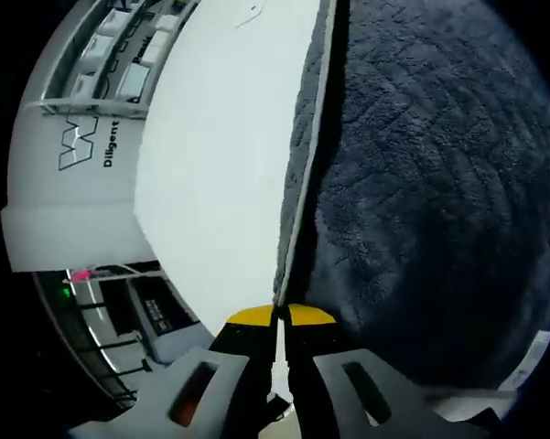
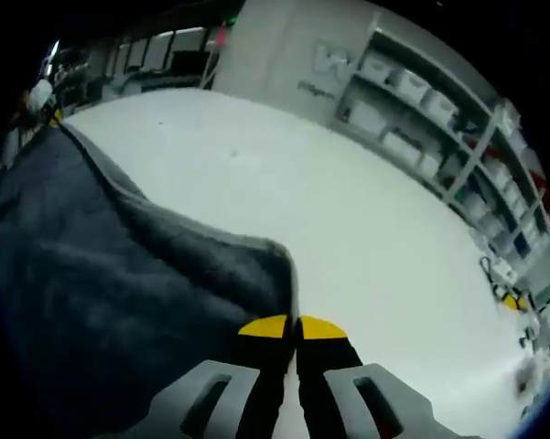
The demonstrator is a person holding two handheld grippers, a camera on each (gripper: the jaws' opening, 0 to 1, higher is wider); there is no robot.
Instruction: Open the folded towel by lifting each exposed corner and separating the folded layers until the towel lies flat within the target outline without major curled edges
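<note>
A dark grey-blue plush towel [image 1: 421,183] takes up the right side of the left gripper view, its pale hemmed edge running from the top down to my left gripper [image 1: 281,315]. That gripper's yellow-tipped jaws are shut on the towel's edge. In the right gripper view the same towel [image 2: 101,274] drapes across the left, lifted, with a corner [image 2: 279,251] ending just above my right gripper [image 2: 293,326]. Its yellow-tipped jaws are pressed together on that corner. The other left gripper [image 2: 41,96] appears far off at the towel's opposite end.
The towel hangs over a white table [image 2: 348,201], whose surface [image 1: 220,155] also lies beside the towel in the left gripper view. A white wall with a logo [image 1: 82,151] and shelving with bins [image 2: 421,119] stand beyond the table. Small items [image 2: 508,297] lie near the table's far right.
</note>
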